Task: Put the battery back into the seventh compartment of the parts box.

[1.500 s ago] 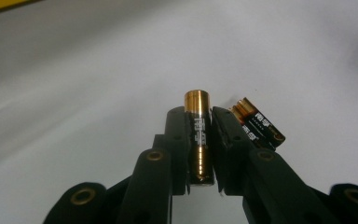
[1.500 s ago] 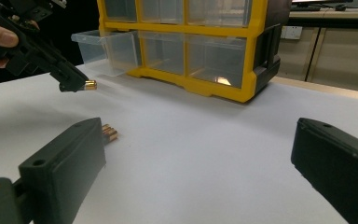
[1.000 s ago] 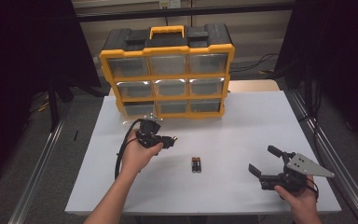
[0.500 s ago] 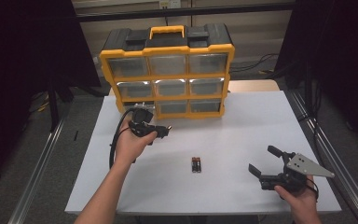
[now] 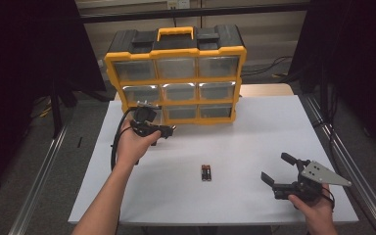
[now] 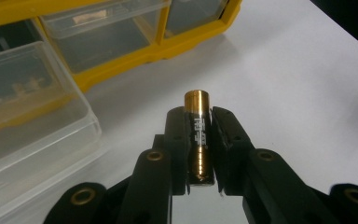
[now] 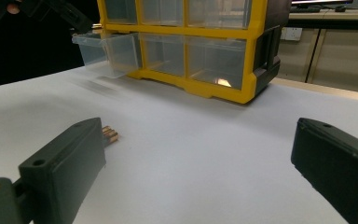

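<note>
The left claw point(image 6: 199, 154) has a black-and-gold cylindrical battery point(image 6: 198, 135) pinched between its two black jaws, gold cap pointing forward, and it is up off the white counter point(image 5: 254, 142) right at the foot of the yellow-and-black plastic organiser with clear drawers point(image 5: 176, 73). This looks like the carry-and-drop step: the clear plastic drawer pulled out at the bottom left point(image 6: 32, 116) sits just beside the claw. The next move, as I read it, calls for swinging the battery over that drawer's rim and easing the jaws apart above the opening, not on its lip.

From the high view, the left forearm reaches forward from the bottom edge, hand raised, claw tips aimed right along the organiser's front. Two more black-and-gold batteries point(image 5: 205, 172) lie side by side mid-counter, well apart from both hands. The right claw point(image 5: 280, 172) rests low at the near right of the counter, jaws spread wide with nothing between them, pointing toward that pair.
</note>
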A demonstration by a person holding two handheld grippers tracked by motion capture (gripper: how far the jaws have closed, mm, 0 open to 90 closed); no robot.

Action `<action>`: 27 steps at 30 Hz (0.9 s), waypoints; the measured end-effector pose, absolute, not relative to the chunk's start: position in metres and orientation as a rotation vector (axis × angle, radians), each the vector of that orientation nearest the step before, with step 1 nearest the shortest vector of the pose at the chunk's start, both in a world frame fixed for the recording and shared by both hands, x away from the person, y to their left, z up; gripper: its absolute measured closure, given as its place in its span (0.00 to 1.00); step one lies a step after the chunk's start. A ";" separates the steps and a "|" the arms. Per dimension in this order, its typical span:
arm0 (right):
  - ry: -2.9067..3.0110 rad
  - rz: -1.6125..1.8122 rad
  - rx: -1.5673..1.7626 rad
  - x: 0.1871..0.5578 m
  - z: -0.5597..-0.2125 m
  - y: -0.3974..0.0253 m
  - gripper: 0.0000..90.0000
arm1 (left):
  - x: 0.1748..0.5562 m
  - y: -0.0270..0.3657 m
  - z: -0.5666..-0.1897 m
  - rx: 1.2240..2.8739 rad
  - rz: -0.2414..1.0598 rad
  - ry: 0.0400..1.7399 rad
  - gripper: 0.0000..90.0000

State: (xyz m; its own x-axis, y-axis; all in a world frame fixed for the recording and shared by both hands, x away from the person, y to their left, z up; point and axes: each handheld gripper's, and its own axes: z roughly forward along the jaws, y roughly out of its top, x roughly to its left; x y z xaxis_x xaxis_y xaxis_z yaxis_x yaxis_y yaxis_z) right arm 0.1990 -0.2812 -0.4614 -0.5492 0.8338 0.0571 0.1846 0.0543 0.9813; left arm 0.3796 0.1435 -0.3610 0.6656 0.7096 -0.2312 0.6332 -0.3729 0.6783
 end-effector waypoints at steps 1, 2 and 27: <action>1.789 1.532 1.019 0.199 -0.461 -0.281 0.03 | 0.380 0.144 -0.361 2.106 0.126 1.034 0.86; 1.790 1.533 1.021 0.199 -0.462 -0.281 0.03 | 0.380 0.144 -0.360 2.099 0.120 1.040 0.86; 1.791 1.532 1.011 0.199 -0.462 -0.281 0.03 | 0.409 0.171 -0.354 2.058 0.214 1.172 0.86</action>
State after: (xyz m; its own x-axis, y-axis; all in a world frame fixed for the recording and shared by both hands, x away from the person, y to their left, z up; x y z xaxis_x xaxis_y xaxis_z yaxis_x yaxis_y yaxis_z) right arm 0.1993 -0.2809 -0.4616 -0.5527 0.8317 0.0519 0.1800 0.0583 0.9819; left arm 0.4090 0.1705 -0.3542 0.5676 0.7969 -0.2069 0.6723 -0.3036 0.6751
